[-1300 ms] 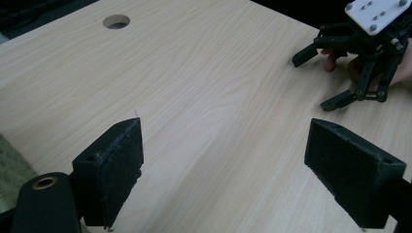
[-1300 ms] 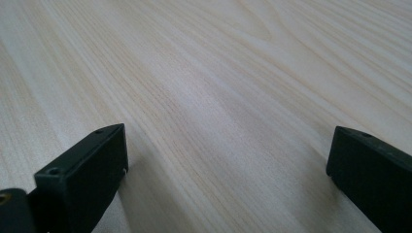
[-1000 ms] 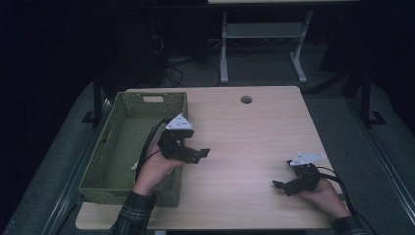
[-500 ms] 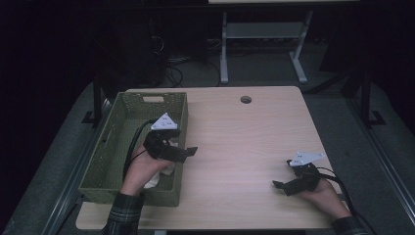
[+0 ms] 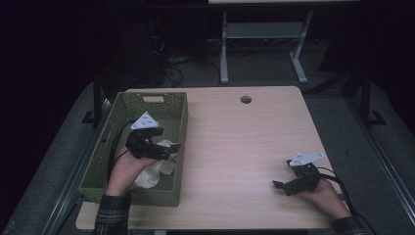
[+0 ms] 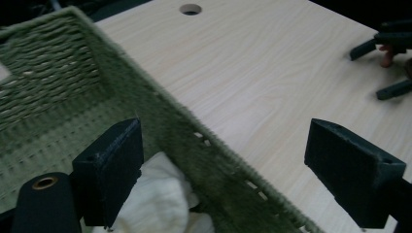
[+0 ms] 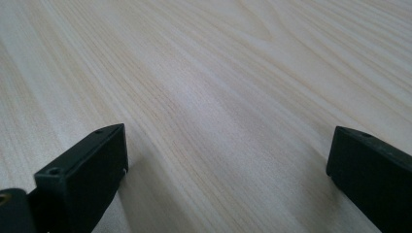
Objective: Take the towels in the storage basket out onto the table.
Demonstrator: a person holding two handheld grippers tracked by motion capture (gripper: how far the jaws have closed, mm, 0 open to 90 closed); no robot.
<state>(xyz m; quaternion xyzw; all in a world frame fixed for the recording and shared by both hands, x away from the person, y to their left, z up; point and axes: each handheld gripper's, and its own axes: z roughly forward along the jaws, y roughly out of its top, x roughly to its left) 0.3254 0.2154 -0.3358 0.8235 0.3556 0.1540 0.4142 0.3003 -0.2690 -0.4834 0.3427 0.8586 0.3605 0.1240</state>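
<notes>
High view: green woven rectangular basket (image 5: pixel 122 147) sits at the bench's left edge, reaching from near the far edge to the near-left corner. White crumpled cloth (image 5: pixel 154 169) lies inside it, in the near end against the right wall. Left gripper (image 5: pixel 164 147) hangs over that wall, above the cloth. Left gripper view: fingers (image 6: pixel 109 167) spread wide and holding nothing, one over the cloth (image 6: pixel 155 204) inside the basket (image 6: pixel 53 82), the other out over the light wooden bench (image 6: pixel 262 82). Right gripper (image 5: pixel 284 185) rests low near the bench's near-right corner; right gripper view shows its fingers (image 7: pixel 82 174) wide apart, empty, over bare wood (image 7: pixel 218 73).

Judgement: cloth is deposited in the basket, release step. Next move calls for lifting the left gripper clear of the wall without snagging cloth.
</notes>
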